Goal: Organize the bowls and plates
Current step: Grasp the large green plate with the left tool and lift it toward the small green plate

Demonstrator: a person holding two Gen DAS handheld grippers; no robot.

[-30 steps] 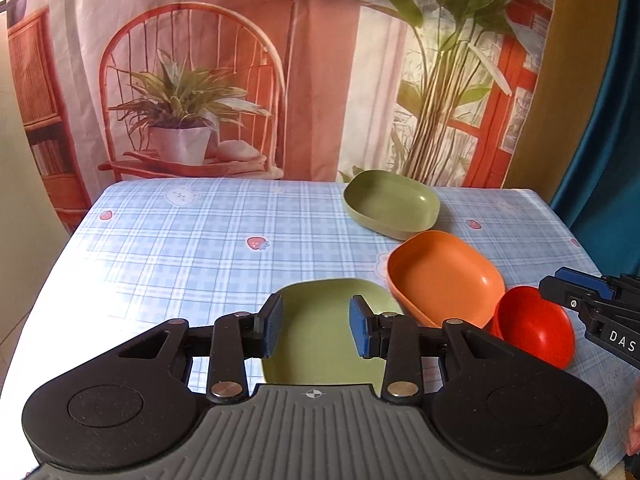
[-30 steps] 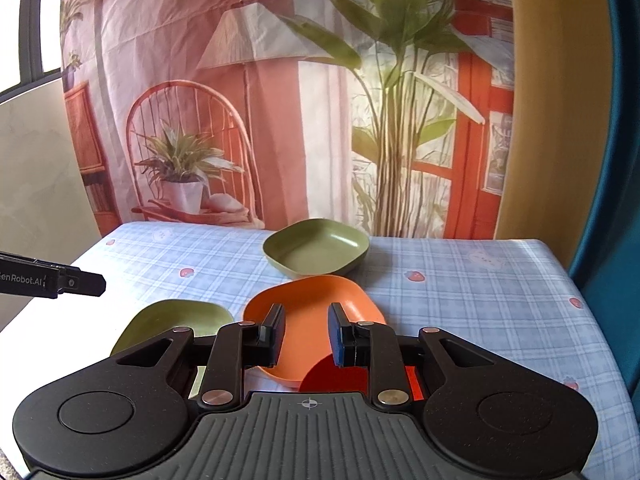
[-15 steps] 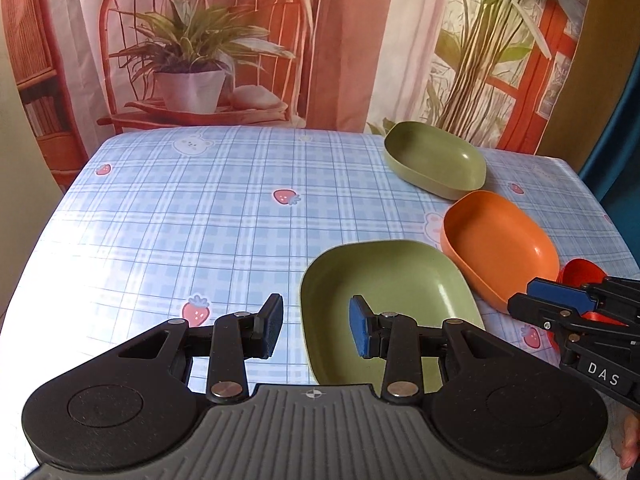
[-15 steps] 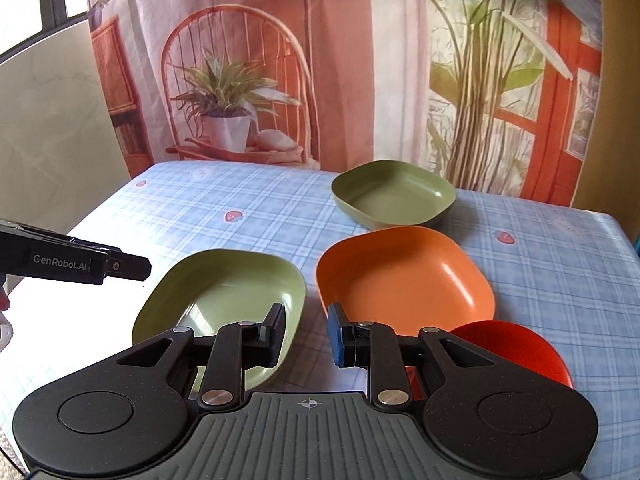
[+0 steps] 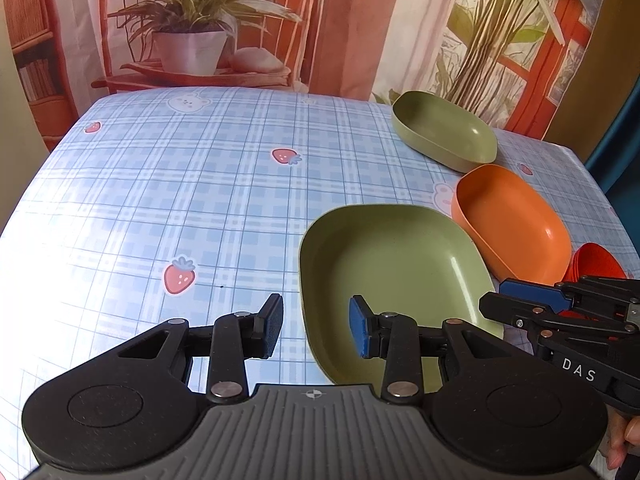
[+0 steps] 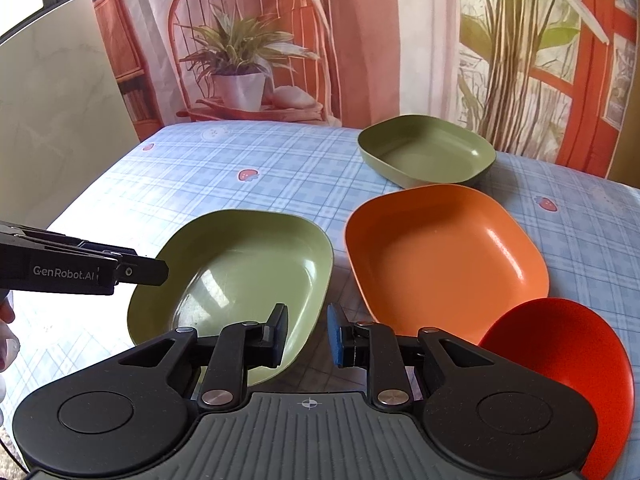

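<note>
A near green plate (image 5: 384,272) (image 6: 240,276) lies at the table's front. An orange dish (image 5: 516,220) (image 6: 436,256) lies to its right, a deeper green dish (image 5: 444,132) (image 6: 424,152) behind that, and a red bowl (image 5: 596,260) (image 6: 560,344) at the front right. My left gripper (image 5: 316,330) (image 6: 152,270) is open and empty, over the near green plate's left front rim. My right gripper (image 6: 306,336) (image 5: 504,300) is open and empty, above the gap between the near green plate and the orange dish.
The table has a blue checked cloth with strawberry prints (image 5: 180,276). A printed backdrop with a chair and plants (image 5: 192,32) hangs behind the far edge. The table's left edge (image 6: 100,172) and right edge (image 5: 592,176) show.
Both grippers have moved forward and lower over the table, so the dishes look larger and nearer. Both stay open. No dish has moved.
</note>
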